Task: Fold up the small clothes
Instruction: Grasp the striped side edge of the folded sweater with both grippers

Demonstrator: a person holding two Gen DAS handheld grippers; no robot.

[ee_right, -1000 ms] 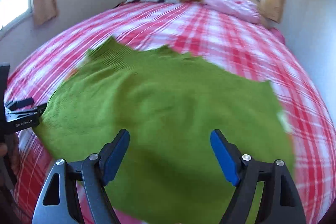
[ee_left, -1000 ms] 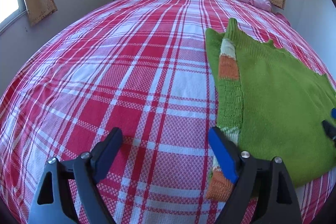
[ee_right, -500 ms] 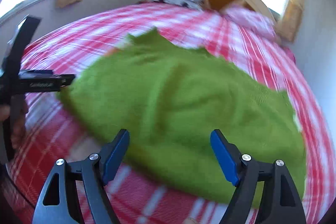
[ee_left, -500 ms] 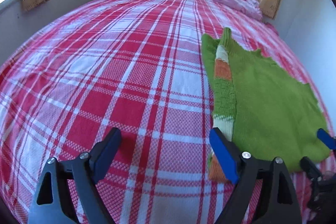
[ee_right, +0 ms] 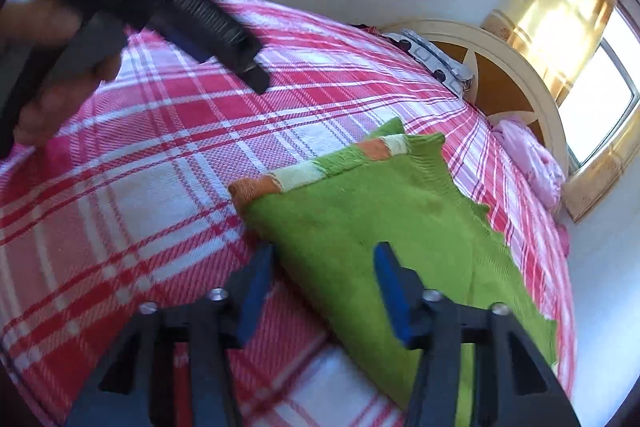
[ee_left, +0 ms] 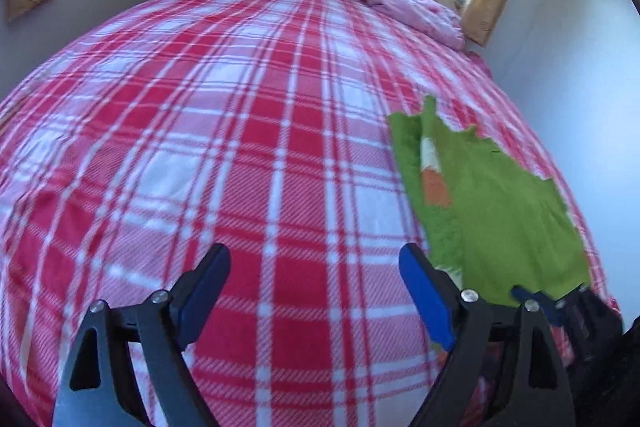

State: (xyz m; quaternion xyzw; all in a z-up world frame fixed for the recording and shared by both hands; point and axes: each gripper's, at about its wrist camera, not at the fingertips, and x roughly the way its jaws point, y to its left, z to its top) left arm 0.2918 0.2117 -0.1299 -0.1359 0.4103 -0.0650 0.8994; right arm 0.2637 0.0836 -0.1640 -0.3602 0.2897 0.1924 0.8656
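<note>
Two tongs over the bed [ee_left: 248, 147]: left tongs [ee_left: 314, 291] wide, empty; right tongs [ee_right: 320, 291] closing around the green sweater's [ee_right: 360, 227] near edge.

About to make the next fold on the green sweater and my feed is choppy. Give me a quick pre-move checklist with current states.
1. Green sweater lies flat on the plaid bedspread: ok.
2. Striped sleeve folded in along the sweater's edge: ok.
3. Right tongs over the sweater's near edge, closing, cloth between them: ok; pads pressing: not yet.
4. Left tongs open and empty, over bare bedspread beside the sweater: ok.
5. Left tongs clear of the fold path: ok.
6. Sweater's far hem caught or free: cannot tell.
</note>
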